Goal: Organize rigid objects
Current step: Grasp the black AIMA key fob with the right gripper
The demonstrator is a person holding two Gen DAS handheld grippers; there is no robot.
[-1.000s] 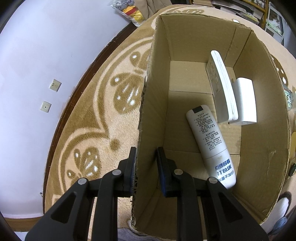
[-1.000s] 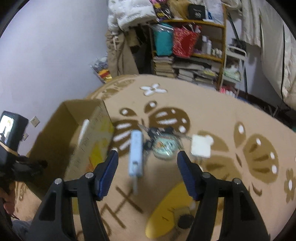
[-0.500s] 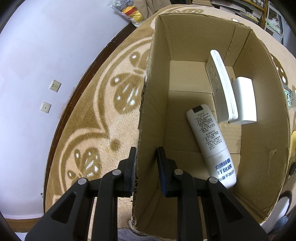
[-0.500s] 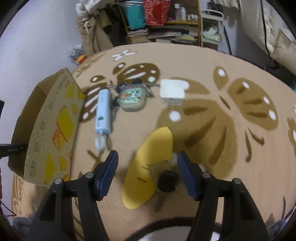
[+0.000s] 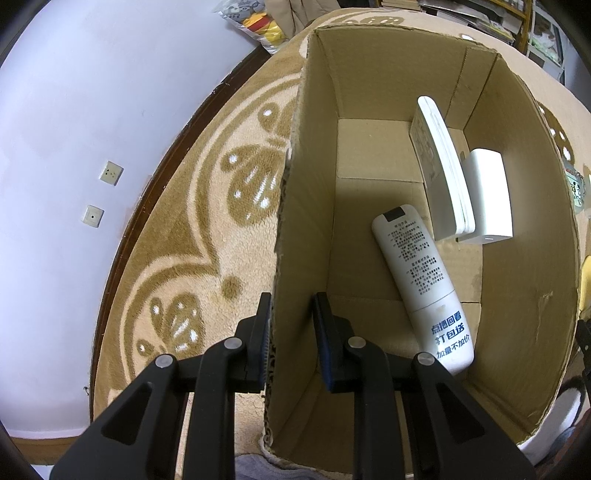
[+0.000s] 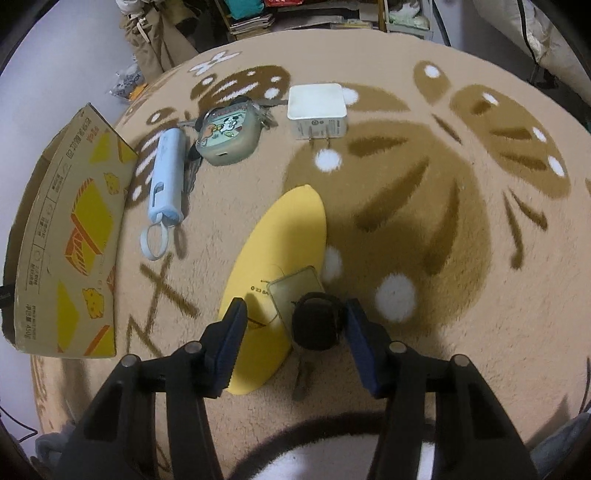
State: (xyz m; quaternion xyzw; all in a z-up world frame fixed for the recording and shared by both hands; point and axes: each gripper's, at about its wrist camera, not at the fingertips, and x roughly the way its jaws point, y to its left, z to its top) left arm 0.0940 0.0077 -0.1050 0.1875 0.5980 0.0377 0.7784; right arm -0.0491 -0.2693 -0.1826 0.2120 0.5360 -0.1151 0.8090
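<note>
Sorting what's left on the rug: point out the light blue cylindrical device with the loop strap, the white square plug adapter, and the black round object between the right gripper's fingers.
Light blue cylindrical device [image 6: 168,173], right wrist view, mid-body.
White square plug adapter [image 6: 317,100], right wrist view, top face.
Black round object [image 6: 317,320], right wrist view, top centre.

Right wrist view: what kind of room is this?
Probably a lived-in bedroom or living room at home: patterned pile carpet on the floor, cluttered bookshelf at the far wall, and household bits such as a charger lying about.
</note>
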